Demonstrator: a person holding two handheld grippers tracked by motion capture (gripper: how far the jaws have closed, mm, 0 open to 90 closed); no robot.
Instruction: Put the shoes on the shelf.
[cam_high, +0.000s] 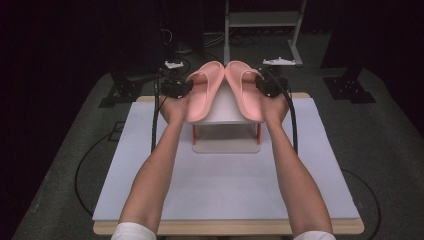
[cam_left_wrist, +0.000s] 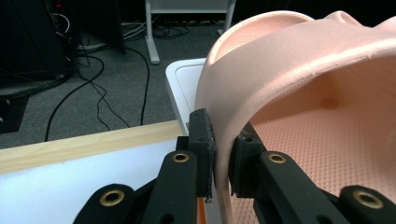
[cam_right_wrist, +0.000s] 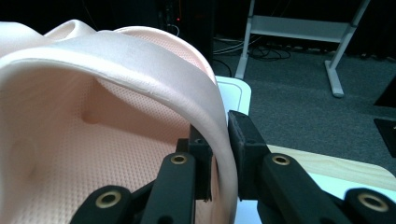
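Note:
Two pink slippers are held up side by side above a small white shelf (cam_high: 227, 146) with orange legs, their toes touching at the top. The left slipper (cam_high: 202, 95) (cam_left_wrist: 303, 70) has its strap edge pinched between the pads of my left gripper (cam_high: 182, 89) (cam_left_wrist: 223, 158), which is shut on it. The right slipper (cam_high: 245, 92) (cam_right_wrist: 93, 93) is clamped the same way by my right gripper (cam_high: 262, 86) (cam_right_wrist: 219, 158). Both soles tilt outward, with the footbeds facing the grippers. The slippers hide most of the shelf top.
The shelf stands at the far middle of a pale mat (cam_high: 225, 190) on a wooden table. Beyond the table lie a metal stand (cam_high: 262, 20), two white brackets (cam_high: 278, 61), floor cables and black bases (cam_high: 350, 90).

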